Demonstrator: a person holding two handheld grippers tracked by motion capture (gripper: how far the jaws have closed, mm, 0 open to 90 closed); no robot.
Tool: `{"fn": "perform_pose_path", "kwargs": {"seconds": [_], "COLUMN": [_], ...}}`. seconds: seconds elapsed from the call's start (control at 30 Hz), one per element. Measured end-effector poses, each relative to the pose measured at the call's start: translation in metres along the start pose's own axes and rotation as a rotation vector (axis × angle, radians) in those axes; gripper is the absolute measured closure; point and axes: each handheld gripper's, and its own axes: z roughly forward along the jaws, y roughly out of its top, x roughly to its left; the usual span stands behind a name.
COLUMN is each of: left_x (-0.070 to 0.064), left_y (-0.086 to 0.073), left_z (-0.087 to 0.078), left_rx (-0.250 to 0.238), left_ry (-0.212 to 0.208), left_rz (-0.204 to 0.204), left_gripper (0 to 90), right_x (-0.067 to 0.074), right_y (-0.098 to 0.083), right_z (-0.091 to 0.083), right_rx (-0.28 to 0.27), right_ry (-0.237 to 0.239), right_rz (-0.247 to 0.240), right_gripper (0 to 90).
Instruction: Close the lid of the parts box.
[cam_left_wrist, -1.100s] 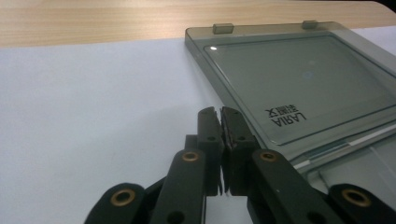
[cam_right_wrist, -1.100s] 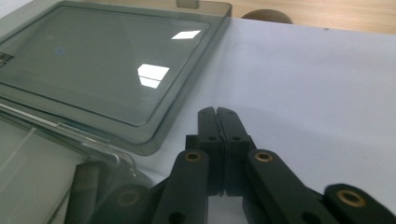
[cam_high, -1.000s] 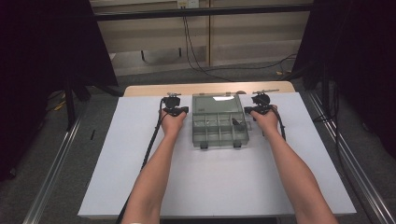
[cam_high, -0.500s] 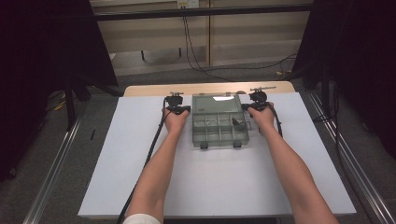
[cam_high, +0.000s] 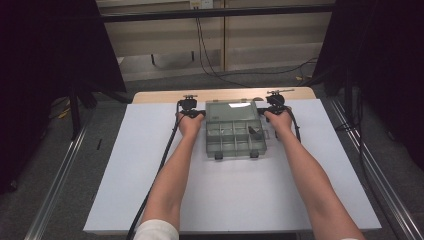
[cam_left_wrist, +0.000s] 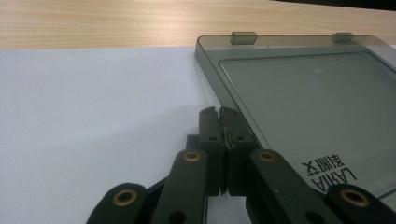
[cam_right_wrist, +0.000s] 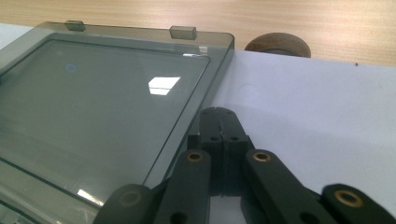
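A smoky grey compartment box (cam_high: 231, 142) lies on the white sheet, its lid (cam_high: 231, 110) folded open flat toward the far edge. One compartment holds a small dark item (cam_high: 252, 131). My left gripper (cam_high: 189, 102) rests just left of the lid; in the left gripper view its jaws (cam_left_wrist: 219, 112) are pressed together with nothing between them, beside the lid's edge (cam_left_wrist: 308, 98). My right gripper (cam_high: 276, 98) sits just right of the lid, its jaws (cam_right_wrist: 217, 112) likewise shut and empty beside the lid (cam_right_wrist: 93, 107).
The white sheet (cam_high: 150, 130) covers the table, with a wooden strip (cam_high: 160, 96) showing at the far edge. A brown round disc (cam_right_wrist: 279, 45) lies on the wood past the lid's corner. Metal rails run along both sides of the table.
Both hands have slid a little toward the far edge along the sides of the box. Both pairs of jaws stay shut.
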Motion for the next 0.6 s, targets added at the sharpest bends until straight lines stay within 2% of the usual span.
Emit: {"fn": "perform_pose_path", "kwargs": {"seconds": [0.1,0.27,0.37,0.53,0.6], "left_x": [0.0004,-0.0003,0.0009,0.0030,0.0041], "left_y": [-0.0002,-0.0005,-0.0010,-0.0013,-0.0012], "left_z": [-0.0001,-0.0002,-0.0001,-0.0008,-0.0019], "left_rx": [0.002,0.000,-0.004,-0.007,-0.013], "left_ry": [-0.001,0.007,-0.007,-0.021,-0.030], "left_rz": [-0.013,-0.019,-0.055,-0.082,-0.095], "left_gripper": [88.8,89.3,90.0,90.0,90.0], "right_x": [-0.0015,-0.0001,-0.0005,-0.0027,-0.0038], "right_y": [-0.0007,-0.0008,-0.0009,-0.0018,-0.0017], "right_z": [0.0007,0.0003,0.0002,-0.0005,-0.0015], "right_rx": [-0.006,-0.004,-0.008,-0.019,-0.026], "right_ry": [0.014,0.007,0.012,0.036,0.050], "right_rz": [0.039,0.044,0.049,0.080,0.079], "right_gripper": [90.0,90.0,90.0,90.0,90.0]}}
